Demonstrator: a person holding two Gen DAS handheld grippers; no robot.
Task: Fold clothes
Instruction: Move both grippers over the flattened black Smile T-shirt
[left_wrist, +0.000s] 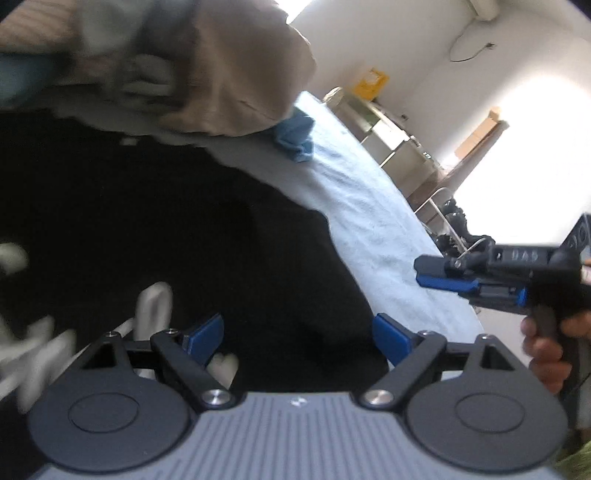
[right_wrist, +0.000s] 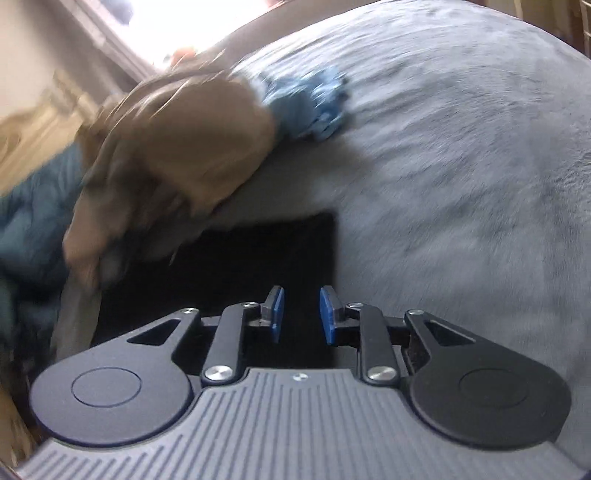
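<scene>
A black garment (left_wrist: 184, 221) with white print lies spread on the bed, filling the lower left of the left wrist view. My left gripper (left_wrist: 299, 338) hovers just above it, jaws wide open and empty. In the right wrist view a rectangular corner of the black garment (right_wrist: 221, 273) lies under my right gripper (right_wrist: 302, 314). Its blue pads (right_wrist: 277, 314) stand a narrow gap apart with nothing pinched between them. From the left wrist view, the right gripper (left_wrist: 419, 271) is held by a hand (left_wrist: 546, 350) over the bed's edge, carrying nothing.
A tan garment (left_wrist: 236, 74) (right_wrist: 184, 147) is heaped beyond the black one, with a small crumpled blue cloth (left_wrist: 297, 136) (right_wrist: 314, 107) beside it. Pale grey-blue bed cover (right_wrist: 461, 184) stretches to the right. A teal quilt (right_wrist: 33, 221) lies at the left. Shelving (left_wrist: 391, 136) stands past the bed.
</scene>
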